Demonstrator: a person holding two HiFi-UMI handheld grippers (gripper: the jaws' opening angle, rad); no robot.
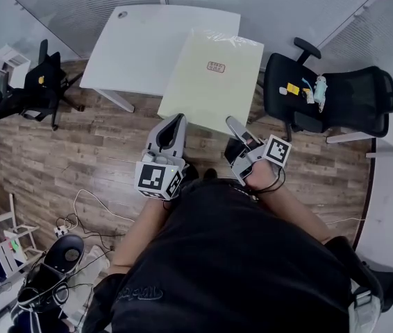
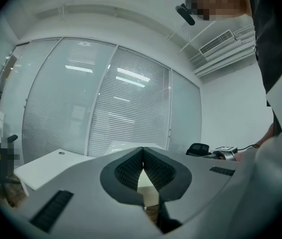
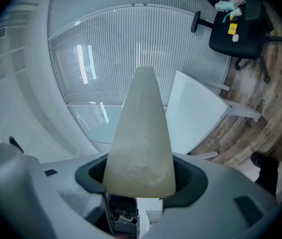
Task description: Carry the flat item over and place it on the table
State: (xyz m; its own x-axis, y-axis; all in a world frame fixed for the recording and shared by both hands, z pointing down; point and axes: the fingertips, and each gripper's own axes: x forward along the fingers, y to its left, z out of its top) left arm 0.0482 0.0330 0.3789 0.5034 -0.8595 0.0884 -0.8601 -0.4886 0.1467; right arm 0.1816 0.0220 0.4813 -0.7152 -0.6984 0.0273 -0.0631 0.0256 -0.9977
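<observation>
Lying level in the air ahead of the person, the sheet (image 1: 210, 82) is pale cream, wrapped in clear film, with a small label (image 1: 215, 66) near its middle. In the head view its far part overlaps the right side of the white table (image 1: 141, 47), while its near edge is out over the wood floor (image 1: 78, 158). Whether it touches the tabletop cannot be told.

The right gripper (image 1: 237, 125) has the near edge toward its right end. In the right gripper view the jaws stand wide and the sheet fills the whole gap between them, gripped on both sides and tapering away toward the glass wall (image 3: 106, 59). This gripper is rolled onto its side, so the floor shows at the right of that view.

The left gripper (image 1: 179, 120) meets the near edge close to the left corner. In the left gripper view its pads (image 2: 128, 171) are pressed together at the tips, with nothing showing between them there, and a pale strip lies just past them. Whether this gripper bears the sheet or pinches its film cannot be told.

Right of the table stands a black chair (image 1: 335, 99) with small yellow and white bits (image 1: 300, 89) on its seat. A second chair (image 1: 40, 89) stands to the left of the table, and cables (image 1: 85, 210) trail on the floor near the person's left side.
</observation>
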